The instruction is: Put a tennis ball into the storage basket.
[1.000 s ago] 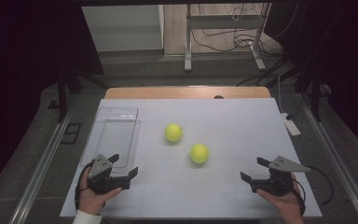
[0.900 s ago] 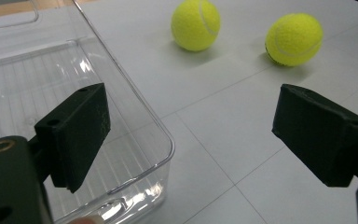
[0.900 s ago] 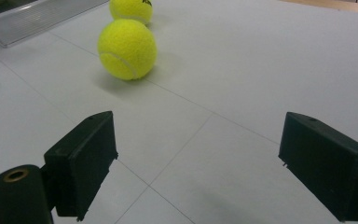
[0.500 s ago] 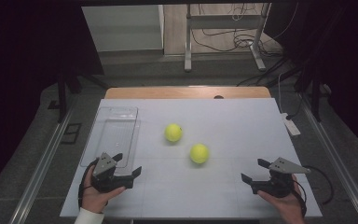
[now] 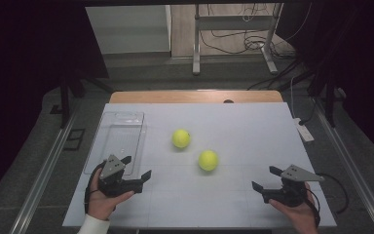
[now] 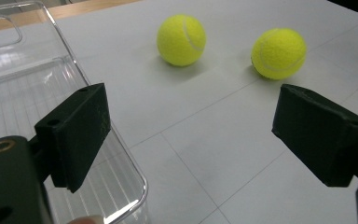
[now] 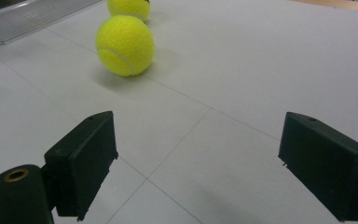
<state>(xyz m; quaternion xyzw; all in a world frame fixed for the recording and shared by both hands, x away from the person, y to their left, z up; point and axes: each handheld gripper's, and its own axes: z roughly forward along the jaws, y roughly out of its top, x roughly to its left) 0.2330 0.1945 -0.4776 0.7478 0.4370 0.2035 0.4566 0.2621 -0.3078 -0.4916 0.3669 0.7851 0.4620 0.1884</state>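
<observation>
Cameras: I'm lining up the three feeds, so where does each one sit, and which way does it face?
High view: above the person's side of the table, looking forward and down; both hands, left claw and right claw show.
Left gripper view: rides the left claw, facing the two tennis balls and the clear tray; its open jaws show.
Right gripper view: rides the right claw, facing the balls; its open jaws show.
Shared: near ball, far ball.
</observation>
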